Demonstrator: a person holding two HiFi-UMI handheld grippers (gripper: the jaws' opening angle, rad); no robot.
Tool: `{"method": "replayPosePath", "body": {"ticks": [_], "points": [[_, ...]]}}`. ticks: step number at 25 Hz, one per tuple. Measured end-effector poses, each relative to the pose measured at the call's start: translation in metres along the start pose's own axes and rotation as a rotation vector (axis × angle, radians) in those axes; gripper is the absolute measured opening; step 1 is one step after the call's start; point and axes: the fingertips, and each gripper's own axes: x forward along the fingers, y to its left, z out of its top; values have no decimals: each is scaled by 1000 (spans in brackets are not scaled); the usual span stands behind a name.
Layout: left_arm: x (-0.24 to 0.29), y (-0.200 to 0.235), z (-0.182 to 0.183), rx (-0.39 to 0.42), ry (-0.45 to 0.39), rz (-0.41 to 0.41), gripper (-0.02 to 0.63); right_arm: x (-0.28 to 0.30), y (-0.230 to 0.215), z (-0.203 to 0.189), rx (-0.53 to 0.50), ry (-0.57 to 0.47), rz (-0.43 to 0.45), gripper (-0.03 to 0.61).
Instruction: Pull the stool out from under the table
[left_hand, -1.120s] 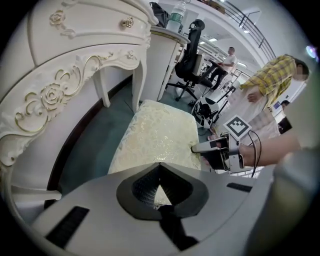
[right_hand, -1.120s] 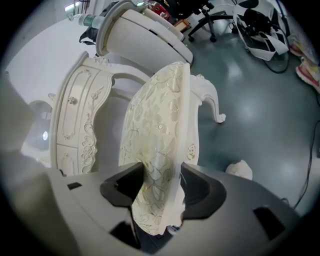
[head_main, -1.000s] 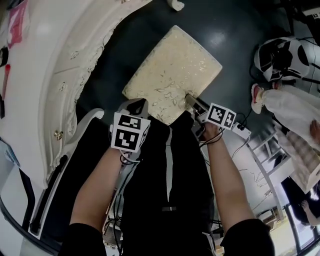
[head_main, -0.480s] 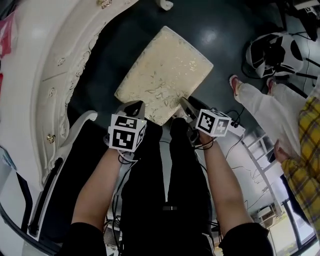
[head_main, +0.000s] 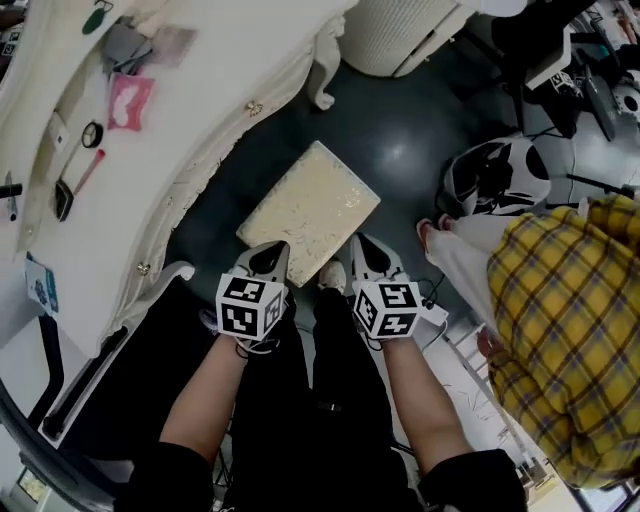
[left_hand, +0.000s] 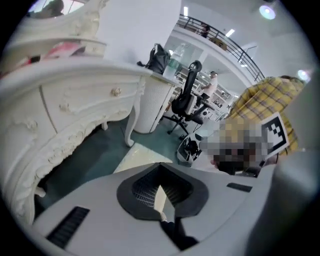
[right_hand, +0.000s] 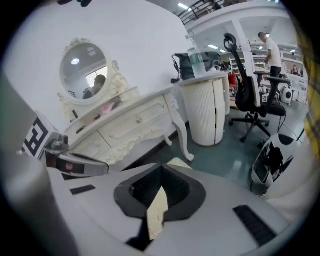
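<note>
**Item:** cream upholstered rectangular stool (head_main: 310, 210). In the head view it stands at centre frame on the dark glossy floor (head_main: 400, 140). It is out from under the white carved dressing table (head_main: 150, 190), which fills the upper left.

**Left gripper** (head_main: 269, 254): lower centre, at the stool's near edge. Its jaws are together and hold nothing.

**Right gripper** (head_main: 364, 246): just beside the left one. Its jaws have just been closing and now meet with nothing between them. A sliver of cream seat shows through the notch behind the tips.

**Contact:** the head view cannot settle whether either tip touches the seat; probably both are apart from it.

**Head view only:**
- a pink packet (head_main: 128, 100) on the tabletop
- a black-and-white object (head_main: 495, 175) on the floor at right

**Right gripper view only:**
- an oval white-framed mirror (right_hand: 84, 70) above the table, upper left
- a white ribbed cylindrical cabinet (right_hand: 212, 107) carrying a clear bottle (right_hand: 196, 60)

**Both gripper views:** a black office chair (left_hand: 187, 97) beyond the table.

**Head and left gripper views:** a person in a yellow plaid shirt (head_main: 560, 330) at the right edge.
</note>
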Motion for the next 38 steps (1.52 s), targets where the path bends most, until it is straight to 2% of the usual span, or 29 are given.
{"method": "replayPosePath", "body": {"ticks": [4, 8, 11, 15, 21, 24, 26, 31, 38], "points": [[-56, -39, 46, 86, -84, -7, -2, -43, 36, 71, -95, -77, 36, 8], [-103, -54, 110, 109, -245, 30, -2, -85, 77, 148, -188, -204, 58, 8], [-148, -71, 151, 99, -341, 42, -2, -120, 109, 185, -251, -271, 68, 8], [-212, -98, 222, 166, -501, 51, -2, -160, 120, 248, -261, -384, 5, 8], [-280, -122, 276, 238, -640, 64, -2, -216, 148, 321, -259, -556, 9, 8], [-295, -124, 308, 284, -706, 59, -2, -228, 163, 357, -305, -640, 12, 8], [-299, -124, 320, 303, -729, 60, -2, -232, 170, 367, -326, -674, 15, 8], [-296, -117, 316, 313, -720, 63, -2, -245, 174, 367, -266, -709, 24, 8], [-301, -119, 319, 322, -732, 46, -2, -248, 175, 367, -245, -726, 45, 8]]}}
